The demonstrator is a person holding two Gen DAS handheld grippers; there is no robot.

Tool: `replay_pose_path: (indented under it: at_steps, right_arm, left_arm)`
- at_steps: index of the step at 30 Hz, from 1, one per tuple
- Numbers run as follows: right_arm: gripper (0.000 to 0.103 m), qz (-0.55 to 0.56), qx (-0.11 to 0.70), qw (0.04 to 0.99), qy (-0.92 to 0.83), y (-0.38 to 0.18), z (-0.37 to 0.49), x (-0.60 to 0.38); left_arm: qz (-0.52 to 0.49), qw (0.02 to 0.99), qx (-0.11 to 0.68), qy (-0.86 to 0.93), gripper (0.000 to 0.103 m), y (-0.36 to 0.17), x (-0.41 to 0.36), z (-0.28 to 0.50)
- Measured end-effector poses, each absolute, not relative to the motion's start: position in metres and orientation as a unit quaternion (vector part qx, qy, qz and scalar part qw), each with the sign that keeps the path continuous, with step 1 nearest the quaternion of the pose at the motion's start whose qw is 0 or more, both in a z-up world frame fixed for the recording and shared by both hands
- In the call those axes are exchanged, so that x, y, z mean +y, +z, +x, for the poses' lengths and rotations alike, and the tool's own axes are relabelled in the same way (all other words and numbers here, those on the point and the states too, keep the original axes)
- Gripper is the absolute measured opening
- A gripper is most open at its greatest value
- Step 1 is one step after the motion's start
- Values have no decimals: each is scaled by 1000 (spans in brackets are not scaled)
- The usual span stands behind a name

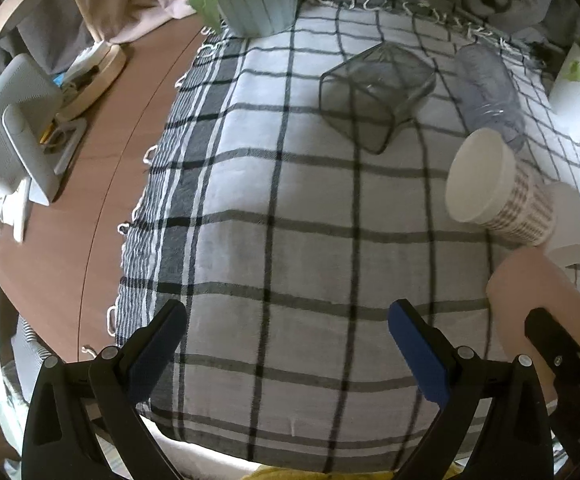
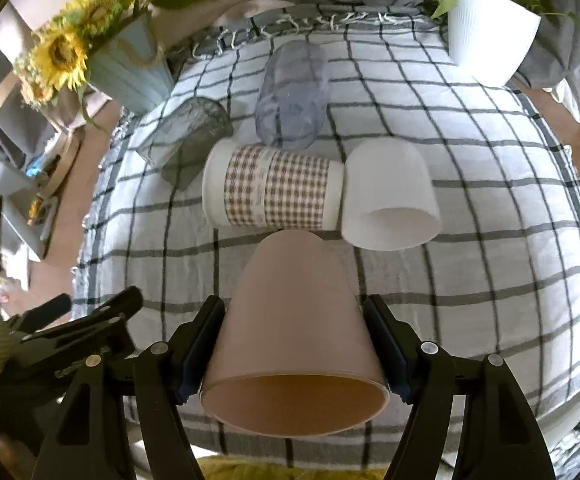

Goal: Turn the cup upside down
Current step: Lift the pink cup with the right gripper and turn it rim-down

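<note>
Nearest, the right gripper [image 2: 294, 346] clamps the pink cup [image 2: 294, 344] by its sides, mouth toward the camera, above the checked cloth [image 2: 470, 240]. The left gripper [image 1: 285, 344] hovers with jaws spread wide, holding nothing. Beyond lie a gingham paper cup [image 2: 275, 188], its pale label strip illegible, a white cup [image 2: 390, 192], a clear tumbler [image 2: 292, 100] and a dark glass [image 2: 187, 140]. Farthest, a sunflower pot [image 2: 129, 68] and white planter [image 2: 490, 36] are cut off at the frame's edge.
</note>
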State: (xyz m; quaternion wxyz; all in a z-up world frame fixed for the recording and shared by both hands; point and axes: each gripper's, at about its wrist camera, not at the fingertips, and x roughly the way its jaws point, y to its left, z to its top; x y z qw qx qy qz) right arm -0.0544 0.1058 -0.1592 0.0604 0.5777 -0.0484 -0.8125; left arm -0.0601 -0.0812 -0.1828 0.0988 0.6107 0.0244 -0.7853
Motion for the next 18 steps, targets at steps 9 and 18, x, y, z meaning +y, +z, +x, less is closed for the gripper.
replay_pose_path:
  at_steps: [9, 18]
  right_arm:
    - [71, 592, -27, 63, -803, -166, -45, 102]
    - [71, 613, -26, 74, -787, -180, -43, 100]
  left_arm:
    - [625, 93, 25, -775, 102, -194, -77, -54]
    - [632, 101, 27, -768, 102, -201, -78, -48]
